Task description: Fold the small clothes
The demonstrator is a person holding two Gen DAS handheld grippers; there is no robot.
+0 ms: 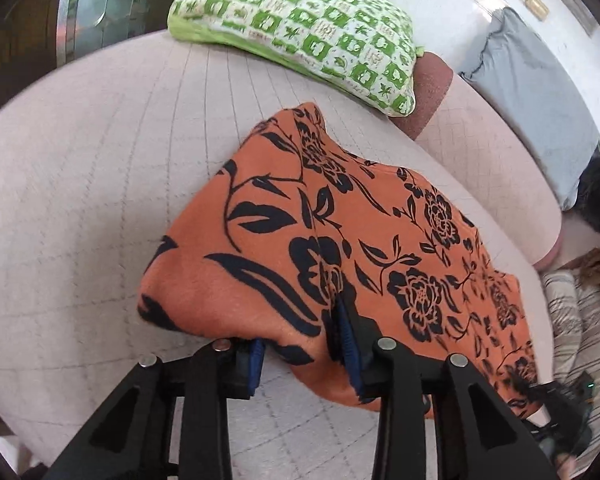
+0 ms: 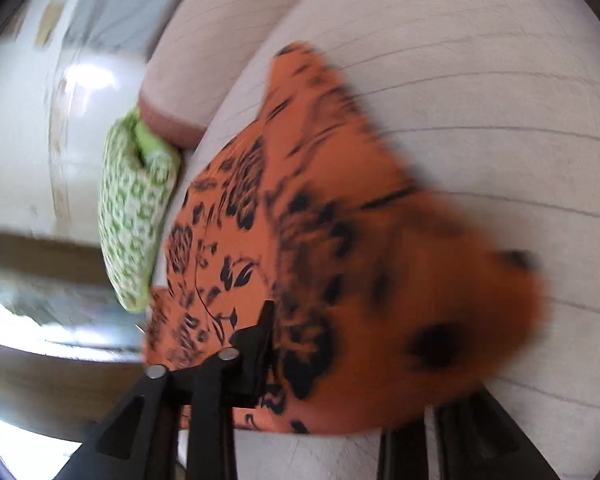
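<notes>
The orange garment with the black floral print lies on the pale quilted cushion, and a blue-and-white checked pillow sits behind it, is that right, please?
Not quite: the pillow is green-and-white checked, not blue, as the left wrist view shows. The orange garment with the black floral print does lie on the pale quilted cushion, with that pillow behind it.

Orange garment [image 1: 340,240] with black floral print, loosely folded, rumpled, partly lifted off pale quilted cushion [image 1: 100,200]

1. Garment [image 1: 340,240]: orange, printed with black roses, leaves and stems.
2. Pillow [image 1: 300,36]: white and green checks with leaf motifs, lime edge.
3. Sofa cushion [image 1: 100,168]: pale pinkish-beige, faint grid stitching.
4. Gripper pads [image 1: 350,344]: blue, on black fingers.
</notes>
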